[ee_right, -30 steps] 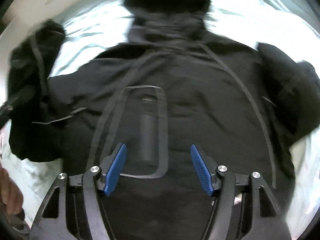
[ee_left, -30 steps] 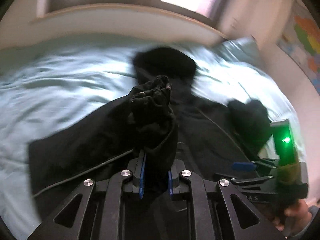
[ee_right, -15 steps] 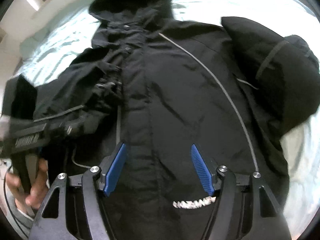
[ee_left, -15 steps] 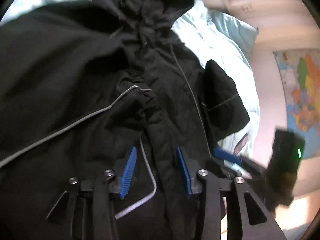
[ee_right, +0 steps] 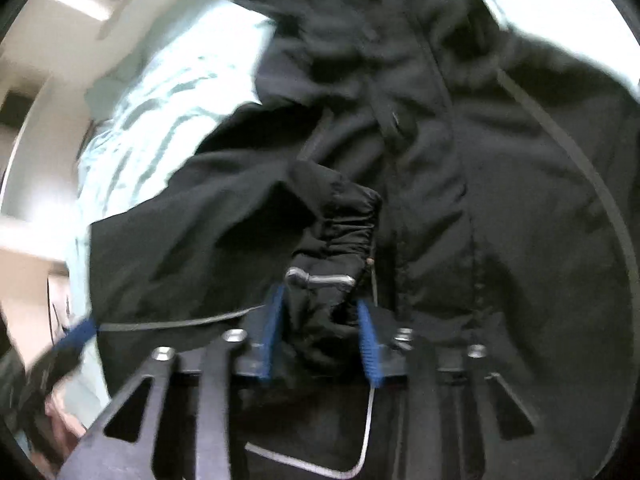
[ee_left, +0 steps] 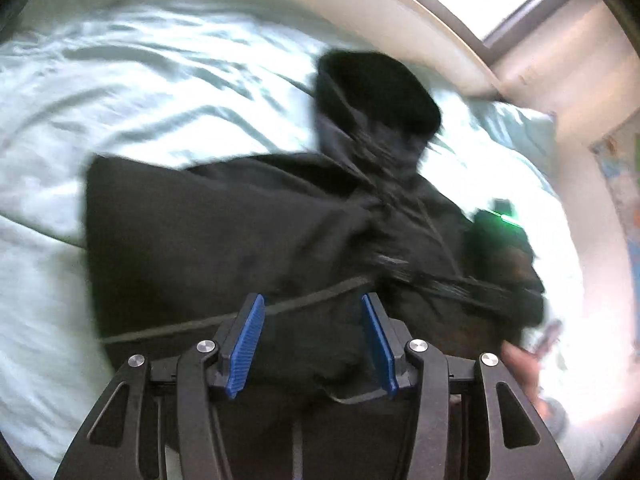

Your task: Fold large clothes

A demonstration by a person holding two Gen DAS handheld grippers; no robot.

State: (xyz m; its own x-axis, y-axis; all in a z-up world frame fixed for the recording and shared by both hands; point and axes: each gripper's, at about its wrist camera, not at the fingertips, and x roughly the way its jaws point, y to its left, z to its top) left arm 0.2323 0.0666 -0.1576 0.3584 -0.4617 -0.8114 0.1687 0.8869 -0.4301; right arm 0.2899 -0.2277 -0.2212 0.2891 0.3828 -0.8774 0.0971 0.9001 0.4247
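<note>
A black hooded jacket lies front up on the pale green bed, its hood toward the headboard. My left gripper is open and empty above the jacket's lower left part. In the right wrist view the jacket fills the frame. My right gripper has closed on the left sleeve cuff, which lies folded over the jacket's front. The right gripper also shows in the left wrist view with its green light.
A curved wooden headboard and a window run behind the bed. A pillow lies at the far right. A wall map hangs at the right. The person's hand shows at lower left in the right wrist view.
My left gripper let go of the sleeve cuff, opened wide and drew back. My right gripper moved left across the jacket and closed on the cuff.
</note>
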